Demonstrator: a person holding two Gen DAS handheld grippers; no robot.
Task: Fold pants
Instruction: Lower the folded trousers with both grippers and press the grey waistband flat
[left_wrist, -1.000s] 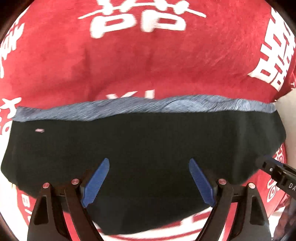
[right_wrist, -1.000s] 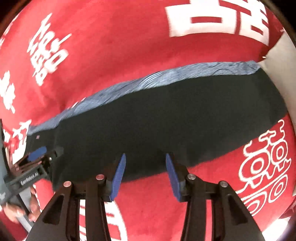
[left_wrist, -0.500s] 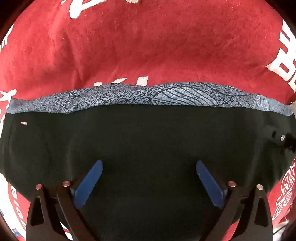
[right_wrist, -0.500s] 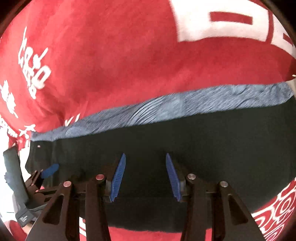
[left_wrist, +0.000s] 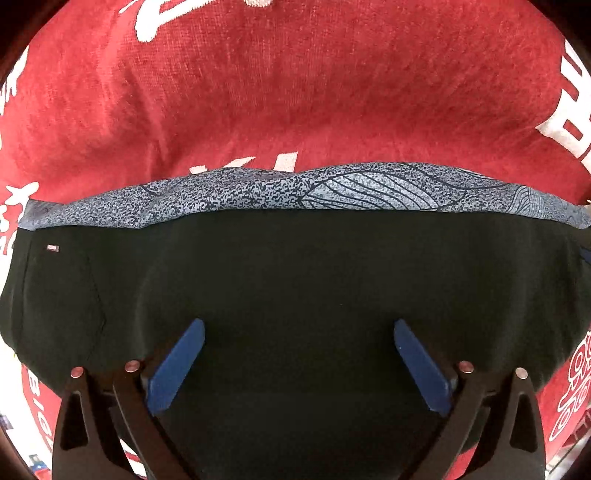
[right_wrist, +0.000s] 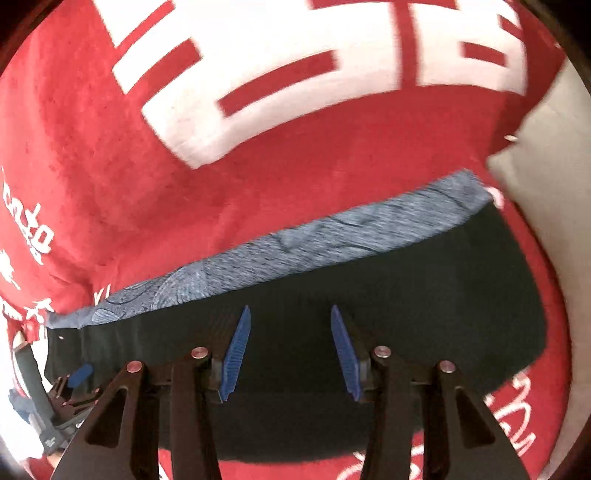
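Observation:
Black pants (left_wrist: 295, 288) lie flat on a red blanket, with a blue-grey patterned band (left_wrist: 332, 192) along their far edge. My left gripper (left_wrist: 298, 325) points down over the black cloth, open wide with nothing pinched. Its blue pad (right_wrist: 80, 371) shows at the lower left of the right wrist view. Over the middle of the pants (right_wrist: 424, 295), my right gripper (right_wrist: 290, 310) has its jaws about half apart and opening. Only cloth lies below them. The band (right_wrist: 332, 236) looks blurred there.
The red blanket (left_wrist: 295, 92) with large white characters (right_wrist: 277, 74) spreads under and beyond the pants. A pale surface (right_wrist: 554, 184) shows past the blanket's right edge.
The left gripper's jaws spread wider and it sank closer to the pants. The right gripper slid sideways over the pants, so their right end is back in its view.

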